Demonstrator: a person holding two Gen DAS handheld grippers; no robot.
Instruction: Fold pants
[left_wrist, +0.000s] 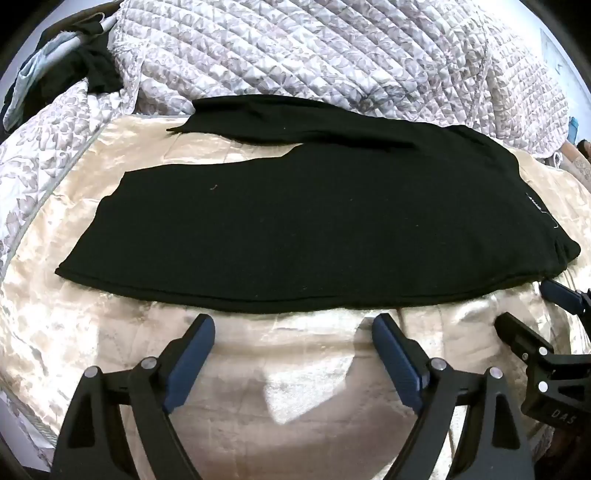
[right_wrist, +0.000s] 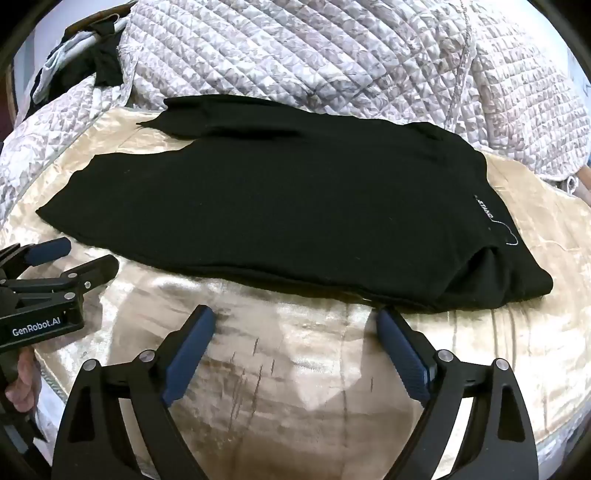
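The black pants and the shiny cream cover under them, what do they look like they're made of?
The black pants look like a soft matte knit, perhaps jersey or fleece: no sheen, fine lint specks, rolled seamed edges. The cream cover looks like satin or crushed velvet: bright patchy highlights across its wrinkles, though the weave cannot be made out. Both claws, left and right, are open and touch neither.

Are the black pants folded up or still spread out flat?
Spread out. The pants lie flat on the cream blanket, both legs apart at the left; neither gripper touches them.
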